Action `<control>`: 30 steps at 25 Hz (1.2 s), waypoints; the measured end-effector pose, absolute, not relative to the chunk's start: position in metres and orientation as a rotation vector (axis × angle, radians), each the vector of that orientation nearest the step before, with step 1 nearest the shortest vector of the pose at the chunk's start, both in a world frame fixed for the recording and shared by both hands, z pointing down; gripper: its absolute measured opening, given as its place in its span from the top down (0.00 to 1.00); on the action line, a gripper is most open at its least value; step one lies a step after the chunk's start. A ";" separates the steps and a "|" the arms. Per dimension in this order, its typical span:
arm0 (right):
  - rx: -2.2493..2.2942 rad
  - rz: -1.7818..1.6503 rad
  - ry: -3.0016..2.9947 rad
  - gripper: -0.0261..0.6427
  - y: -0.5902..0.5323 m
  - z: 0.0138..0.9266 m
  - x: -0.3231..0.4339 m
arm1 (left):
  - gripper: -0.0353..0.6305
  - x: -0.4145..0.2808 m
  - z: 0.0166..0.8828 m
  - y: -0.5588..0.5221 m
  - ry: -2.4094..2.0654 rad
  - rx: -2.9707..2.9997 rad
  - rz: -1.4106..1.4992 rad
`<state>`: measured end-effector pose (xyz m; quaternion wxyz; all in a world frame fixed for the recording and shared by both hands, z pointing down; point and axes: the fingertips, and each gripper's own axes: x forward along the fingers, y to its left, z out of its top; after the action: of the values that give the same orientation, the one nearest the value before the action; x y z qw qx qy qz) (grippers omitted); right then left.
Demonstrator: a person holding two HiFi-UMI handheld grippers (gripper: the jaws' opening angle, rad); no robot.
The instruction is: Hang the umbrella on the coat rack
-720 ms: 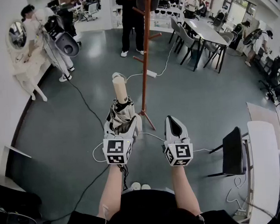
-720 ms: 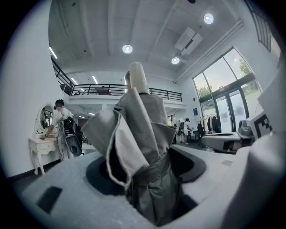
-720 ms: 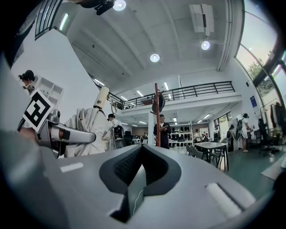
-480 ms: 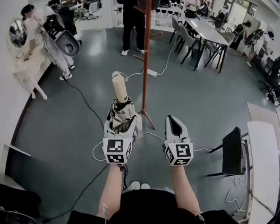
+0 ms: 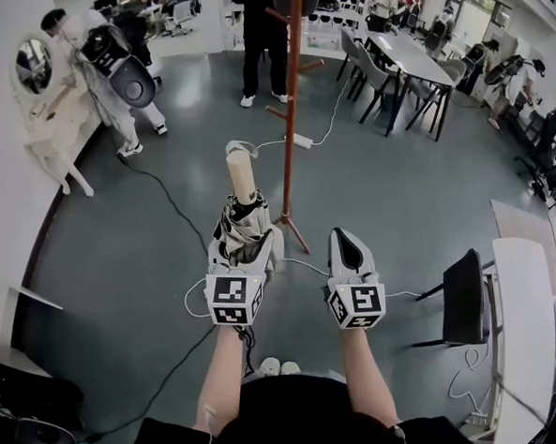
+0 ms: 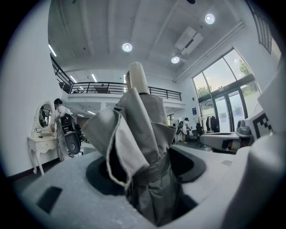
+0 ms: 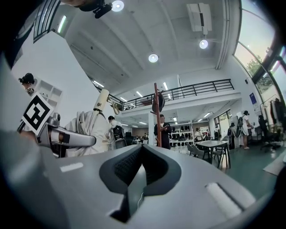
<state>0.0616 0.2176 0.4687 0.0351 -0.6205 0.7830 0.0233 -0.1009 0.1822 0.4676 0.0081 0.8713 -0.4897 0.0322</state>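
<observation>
Umbrella [image 5: 243, 226] upright, handle [image 5: 242, 178] topmost, clamped in left gripper [image 5: 247, 253]

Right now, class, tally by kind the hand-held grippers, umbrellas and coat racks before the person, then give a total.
Grey hand-held grippers: 2 (left hand-held gripper, right hand-held gripper)
Folded grey fabric umbrella: 1
Reddish-brown coat rack: 1
Total: 4
</observation>
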 end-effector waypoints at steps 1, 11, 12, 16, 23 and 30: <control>-1.907 0.065 2.399 0.95 0.217 0.470 0.062 | 0.50 -0.101 0.469 0.182 -1.526 2.724 0.103; -1.923 0.058 2.400 0.95 0.196 0.470 0.037 | 0.50 -0.118 0.472 0.160 -1.461 2.731 0.093; -1.926 0.058 2.399 0.95 0.195 0.471 0.035 | 0.50 -0.119 0.472 0.159 -1.451 2.736 0.089; -1.932 0.056 2.392 0.95 0.192 0.477 0.029 | 0.50 -0.121 0.476 0.154 -1.429 2.752 0.085; -1.930 0.024 2.397 0.95 0.163 0.491 0.036 | 0.50 -0.119 0.486 0.122 -1.429 2.737 0.090; -1.887 -0.008 2.438 0.95 0.076 0.506 0.054 | 0.50 -0.098 0.502 0.046 -1.444 2.711 0.118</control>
<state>0.0541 0.0758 0.5055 0.0291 -0.6118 0.7905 -0.0024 -0.0979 0.0461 0.5021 0.0341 0.8815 -0.4694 0.0384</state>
